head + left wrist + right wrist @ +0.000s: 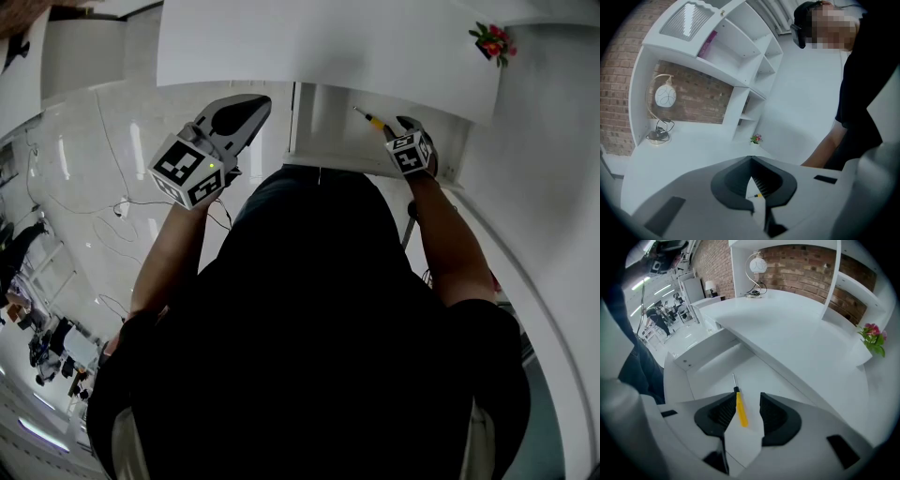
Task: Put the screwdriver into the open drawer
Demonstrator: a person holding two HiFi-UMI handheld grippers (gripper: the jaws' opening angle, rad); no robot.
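**Screwdriver in drawer – right claw open over it**

The yellow-handled screwdriver with the thin metal shaft point(739, 405) lies flat on the floor of the open white drawer point(701, 355), shaft pointing away from the person. The drawer stands pulled out from under the curved white desk top point(787, 324).

Right gripper point(748, 397): reached down into the drawer, jaws well apart. The handle lies in the gap between them, nearer the left-hand pad. Nothing is clamped, and I cannot tell whether that pad touches the handle.

Left gripper point(751, 159): held up outside the drawer, off to its left side above the glossy floor. Its jaws are closed tip to tip with nothing between them; through the small opening behind the tips the screwdriver shows as a tiny yellow mark.

Surroundings – a small pot of red and pink flowers point(872, 336) stands on the desk top by a white upright panel, well apart from the drawer. A round white globe lamp on a curved stand point(757, 263) sits at the far end of the desk against the red brick wall point(801, 258).

The person, in a dark top, stands close against the drawer front, both forearms extended.
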